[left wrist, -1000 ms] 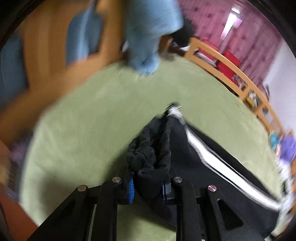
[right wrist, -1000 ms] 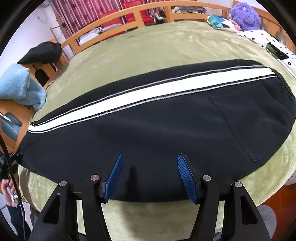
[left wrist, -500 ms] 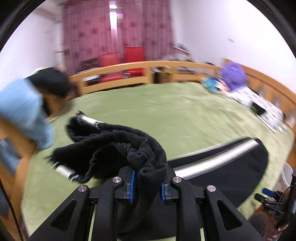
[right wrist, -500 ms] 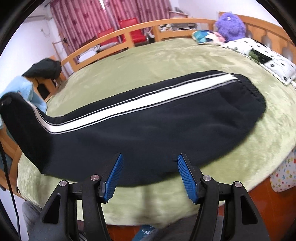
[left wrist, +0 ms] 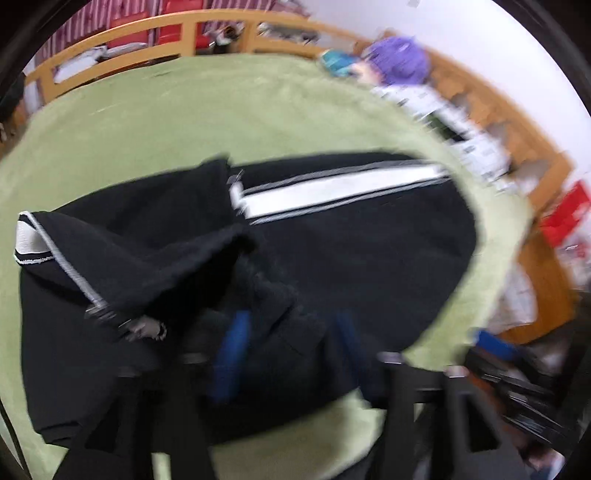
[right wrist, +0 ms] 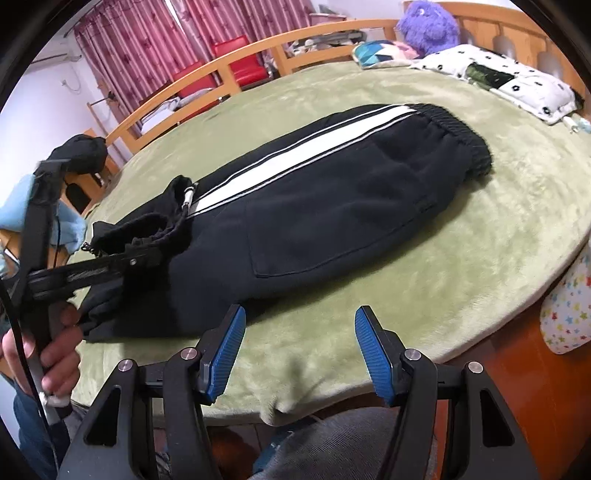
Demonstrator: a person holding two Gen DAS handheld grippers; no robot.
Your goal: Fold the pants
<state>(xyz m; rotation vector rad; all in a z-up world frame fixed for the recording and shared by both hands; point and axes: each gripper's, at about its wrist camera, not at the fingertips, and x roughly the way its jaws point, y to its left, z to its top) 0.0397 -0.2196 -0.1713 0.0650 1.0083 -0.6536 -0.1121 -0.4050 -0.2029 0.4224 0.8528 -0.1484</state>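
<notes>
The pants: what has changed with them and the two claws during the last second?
The left claw carried the leg cuffs across onto the black pants, and its jaws have just been opening, fabric still between them. The right claw stayed open, empty; the waistband end remained on the green blanket.

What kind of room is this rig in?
Most likely a home bedroom: the pants lie on a bed with a green blanket and wooden rail, a pillow and purple plush toy at its head, and red curtains behind.
</notes>
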